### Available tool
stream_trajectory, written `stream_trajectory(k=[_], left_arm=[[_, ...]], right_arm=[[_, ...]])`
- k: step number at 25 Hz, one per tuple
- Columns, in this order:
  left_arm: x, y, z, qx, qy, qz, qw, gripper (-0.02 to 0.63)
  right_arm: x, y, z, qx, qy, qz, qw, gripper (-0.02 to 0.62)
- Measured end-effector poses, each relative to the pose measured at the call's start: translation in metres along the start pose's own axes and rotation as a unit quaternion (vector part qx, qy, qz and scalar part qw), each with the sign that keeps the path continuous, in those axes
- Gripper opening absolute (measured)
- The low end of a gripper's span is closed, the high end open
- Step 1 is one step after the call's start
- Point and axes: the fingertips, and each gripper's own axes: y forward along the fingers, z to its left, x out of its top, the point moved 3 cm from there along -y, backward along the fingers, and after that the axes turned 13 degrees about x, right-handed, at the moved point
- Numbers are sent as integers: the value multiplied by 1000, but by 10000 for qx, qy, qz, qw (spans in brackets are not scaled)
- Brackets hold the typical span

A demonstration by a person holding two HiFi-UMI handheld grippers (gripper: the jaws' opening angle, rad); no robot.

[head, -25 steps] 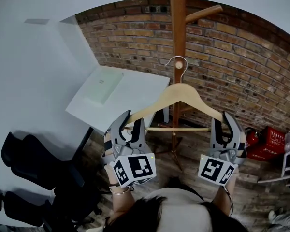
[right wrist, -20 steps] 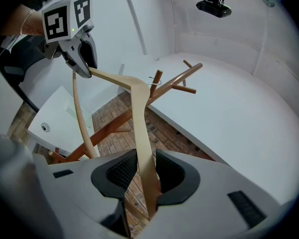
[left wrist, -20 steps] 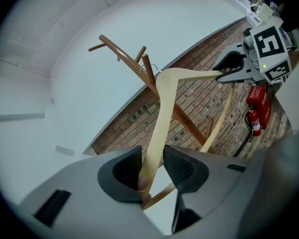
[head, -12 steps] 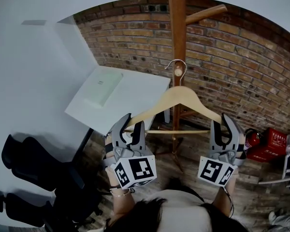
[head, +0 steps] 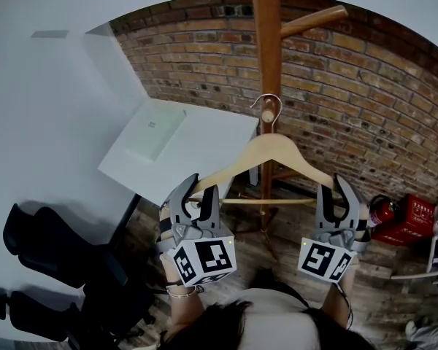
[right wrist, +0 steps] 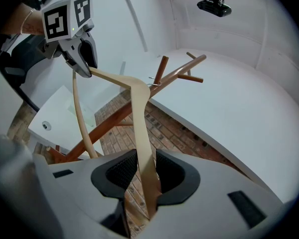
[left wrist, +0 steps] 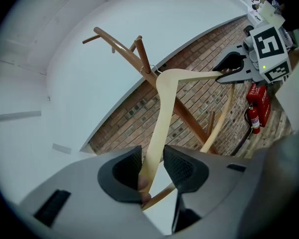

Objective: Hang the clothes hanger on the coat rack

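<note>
A pale wooden clothes hanger is held level in front of the wooden coat rack pole. Its metal hook arches over the round end of a short peg; whether it rests on the peg is unclear. My left gripper is shut on the hanger's left arm, as the left gripper view also shows, with the gripper closed on the hanger. My right gripper is shut on the right arm, and in the right gripper view it clamps the hanger.
A longer peg sticks out to the right higher up the pole. A white table stands at the left against the brick wall. Black chairs are at the lower left. A red fire extinguisher lies at the right.
The hanger and its hook have sunk a little lower in the head view, staying by the peg's end. Both grippers keep their hold.
</note>
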Motion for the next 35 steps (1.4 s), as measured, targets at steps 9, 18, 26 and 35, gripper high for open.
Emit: stream_trajectory(k=[9,18,26,35], left_arm=[[-7,7,-5,-4,-92,35,10000,142],[-9,15,-10,94,-187,-22,9998,144],[-12,27,-13,84,-235,-6,9997,144],[-10,36,-18,52,-391,-61,9992,144]], right_arm=[[-5,7,6,8,79,-49,10000,132],[-8,13,5,52,345,-176,9992,132],[-9,22,5,95,454,-231,9987,132],[-13,30,4,181,554,-303,9978,132]])
